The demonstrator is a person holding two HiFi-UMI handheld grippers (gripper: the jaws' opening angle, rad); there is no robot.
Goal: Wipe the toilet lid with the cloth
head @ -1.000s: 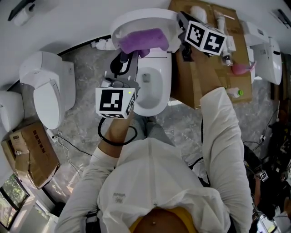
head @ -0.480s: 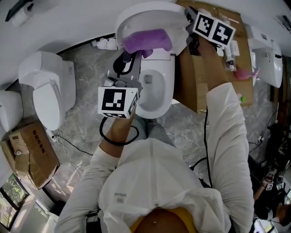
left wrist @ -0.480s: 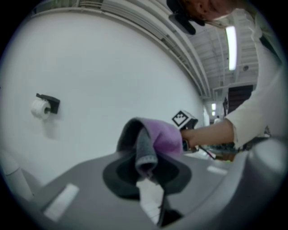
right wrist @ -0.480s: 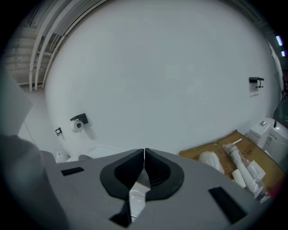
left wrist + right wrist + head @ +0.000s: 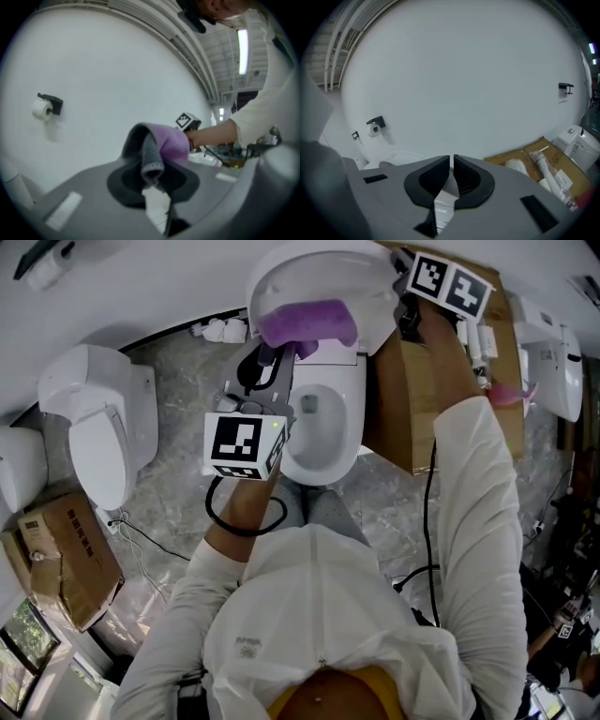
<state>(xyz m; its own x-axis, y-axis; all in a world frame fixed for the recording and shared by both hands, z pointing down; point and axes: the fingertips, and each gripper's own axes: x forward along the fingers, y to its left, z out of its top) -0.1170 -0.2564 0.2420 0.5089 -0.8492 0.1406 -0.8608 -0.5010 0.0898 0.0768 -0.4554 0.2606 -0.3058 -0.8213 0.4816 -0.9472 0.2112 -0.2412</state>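
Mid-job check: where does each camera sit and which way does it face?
Head view: on the person's head, looking down at the toilet lid; left arm, right arm and torso show.
Left gripper view: on the left tongs, shut on the purple cloth, facing the white wall; the right arm shows.
Right gripper view: on the right tongs, shut and empty, facing the wall above a cardboard box.
Shared: head and left gripper views show the cloth.

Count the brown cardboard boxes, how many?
2. One brown cardboard box lies lower left; the other stands right of the white toilet. More may be hidden.
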